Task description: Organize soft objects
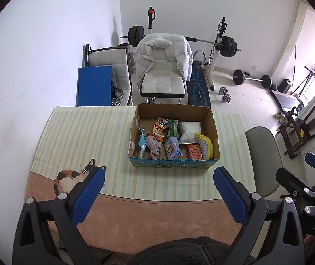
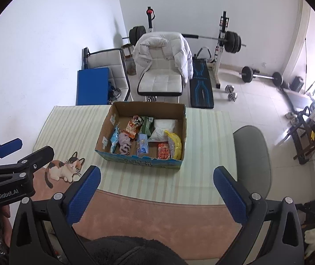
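An open cardboard box point(image 1: 210, 119) point(image 2: 106, 130) stands on the striped table mat. It holds several soft things: a mauve cloth point(image 1: 154, 146) point(image 2: 124, 145), a white bag point(image 1: 189, 130) point(image 2: 164, 128), a yellow bag point(image 1: 206, 146) point(image 2: 175, 145), snack packets point(image 1: 158, 128) point(image 2: 134, 125) and a red packet point(image 1: 194, 154) point(image 2: 163, 151). My left gripper point(image 1: 159, 176) is open and empty, held above the table's near side, short of the box. My right gripper point(image 2: 156, 174) is open and empty too, beside it.
The mat point(image 1: 80, 137) has a cat picture point(image 1: 73, 177) point(image 2: 65, 167) at the near left. A grey chair point(image 1: 263, 154) point(image 2: 252, 154) stands at the table's right. A white chair with a jacket point(image 1: 164, 66) and gym weights point(image 1: 228, 44) stand beyond the table.
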{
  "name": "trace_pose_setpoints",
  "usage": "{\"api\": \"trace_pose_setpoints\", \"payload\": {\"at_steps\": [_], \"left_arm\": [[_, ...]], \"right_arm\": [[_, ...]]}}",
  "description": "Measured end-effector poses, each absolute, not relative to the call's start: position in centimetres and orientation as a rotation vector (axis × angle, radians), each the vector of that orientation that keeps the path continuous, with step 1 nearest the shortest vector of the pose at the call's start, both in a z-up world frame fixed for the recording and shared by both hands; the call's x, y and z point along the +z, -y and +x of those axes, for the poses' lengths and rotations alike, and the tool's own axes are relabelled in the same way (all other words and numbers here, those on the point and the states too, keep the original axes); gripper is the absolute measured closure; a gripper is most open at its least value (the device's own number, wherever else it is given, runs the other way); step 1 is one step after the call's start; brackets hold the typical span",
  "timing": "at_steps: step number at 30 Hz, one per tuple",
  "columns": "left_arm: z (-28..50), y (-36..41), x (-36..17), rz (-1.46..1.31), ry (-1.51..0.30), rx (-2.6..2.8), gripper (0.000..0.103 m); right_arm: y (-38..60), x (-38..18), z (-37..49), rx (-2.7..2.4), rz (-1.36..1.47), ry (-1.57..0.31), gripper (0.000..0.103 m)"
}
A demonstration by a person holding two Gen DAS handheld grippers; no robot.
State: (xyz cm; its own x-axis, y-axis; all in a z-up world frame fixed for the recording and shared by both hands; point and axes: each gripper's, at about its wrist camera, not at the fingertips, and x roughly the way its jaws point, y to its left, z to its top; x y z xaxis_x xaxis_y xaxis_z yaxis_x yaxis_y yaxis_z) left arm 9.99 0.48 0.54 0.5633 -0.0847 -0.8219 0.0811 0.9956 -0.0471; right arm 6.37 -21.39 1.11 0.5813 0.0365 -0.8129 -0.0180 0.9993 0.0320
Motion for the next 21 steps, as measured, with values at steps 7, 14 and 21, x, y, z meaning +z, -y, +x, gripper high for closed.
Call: {"api": "trace_pose_setpoints", "payload": {"at_steps": [7, 14, 21], "left_arm": [[8.9, -1.3, 1.4, -0.016, -0.936, -0.073, 0.002], [8.7, -0.9, 1.3, -0.016, -0.923, -0.099, 0.002], [8.9, -0.3, 1.6, -0.010, -0.897, -0.113, 0.002]], "right_arm": [[21.4, 2.8, 5.0, 0.009, 0.007, -0.912, 0.000], [21.3, 3.5, 4.5, -0.037, -0.012, -0.882, 0.000], [21.3, 4.0, 4.8, -0.099, -0.027, -0.851, 0.000]]}}
